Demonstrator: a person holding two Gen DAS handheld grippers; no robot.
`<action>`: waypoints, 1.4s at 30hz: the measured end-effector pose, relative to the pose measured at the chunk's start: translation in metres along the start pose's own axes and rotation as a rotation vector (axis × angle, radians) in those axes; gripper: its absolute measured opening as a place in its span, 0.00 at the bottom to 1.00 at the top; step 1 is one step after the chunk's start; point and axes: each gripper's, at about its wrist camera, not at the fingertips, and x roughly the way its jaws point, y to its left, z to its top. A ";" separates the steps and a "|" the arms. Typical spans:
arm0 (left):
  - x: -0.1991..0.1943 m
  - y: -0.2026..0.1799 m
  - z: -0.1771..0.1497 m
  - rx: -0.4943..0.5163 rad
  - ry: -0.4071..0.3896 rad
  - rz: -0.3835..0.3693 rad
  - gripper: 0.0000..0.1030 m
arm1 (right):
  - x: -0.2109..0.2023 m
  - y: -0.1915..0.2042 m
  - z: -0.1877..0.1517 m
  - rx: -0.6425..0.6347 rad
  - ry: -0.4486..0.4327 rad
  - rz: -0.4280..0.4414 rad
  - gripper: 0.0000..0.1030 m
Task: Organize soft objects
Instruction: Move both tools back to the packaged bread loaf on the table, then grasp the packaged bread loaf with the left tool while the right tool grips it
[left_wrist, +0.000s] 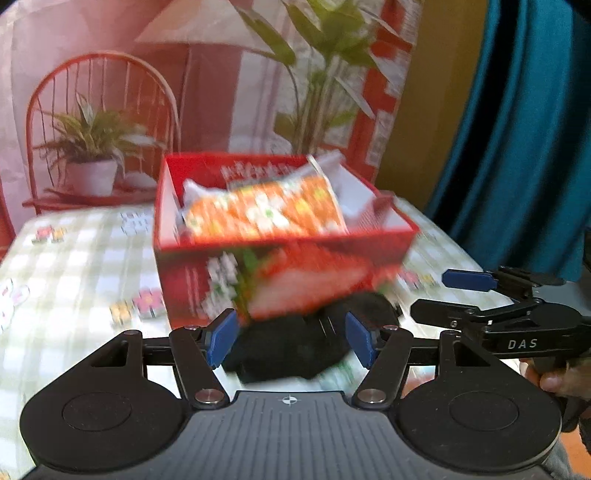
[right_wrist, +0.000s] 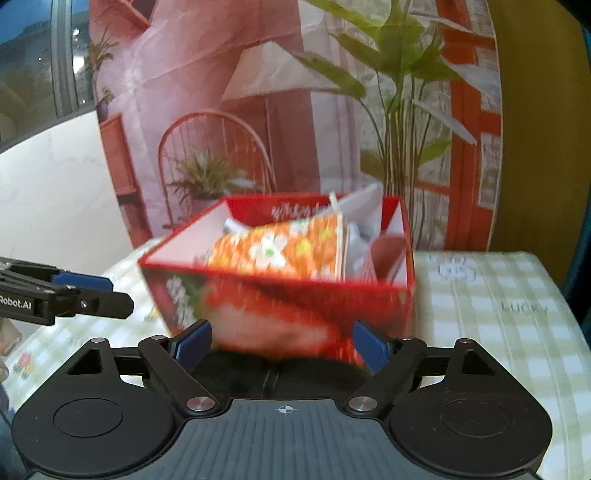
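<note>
The left tongs (left_wrist: 291, 341) stand open, blue pads well apart, with nothing pressed between them. A dark, soft black item (left_wrist: 303, 347) lies on the surface between and just beyond the pads; neither pad can be seen touching it. The right tongs (right_wrist: 282, 345) are open too, wide, and the same black item (right_wrist: 273, 373) shows low between their pads, close to the tool body, again with no pad closed on it.

In the left wrist view the right tongs (left_wrist: 469, 291) reach in from the right edge, held by a hand (left_wrist: 554, 380) at the lower right. In the right wrist view the left tongs (right_wrist: 92, 291) come in from the left edge.

Just beyond the black item stands a red box (left_wrist: 280, 273) printed with strawberries and white flowers, open at the top. It sits near the middle of the surface, toward the near edge, and its image is blurred. Inside it lies an orange package with white flowers (left_wrist: 266, 210), tilted, with white wrapping (left_wrist: 347, 188) behind it and a red piece (right_wrist: 388, 254) in the right end of the box.

The surface (left_wrist: 74, 258) wears a pale green checked cloth with small printed figures. Behind its far edge hangs a backdrop (left_wrist: 207, 92) picturing a red chair, potted plants and a lamp. A teal curtain (left_wrist: 524, 129) hangs beyond the right edge.
</note>
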 end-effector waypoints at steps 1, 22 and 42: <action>-0.001 -0.003 -0.007 0.003 0.009 -0.007 0.65 | -0.005 0.001 -0.008 -0.001 0.011 0.004 0.79; 0.008 -0.057 -0.069 0.006 0.094 -0.140 0.53 | -0.054 0.026 -0.112 -0.142 0.180 -0.004 0.82; 0.052 -0.064 -0.090 -0.098 0.181 -0.227 0.43 | -0.038 0.024 -0.131 -0.138 0.186 0.041 0.81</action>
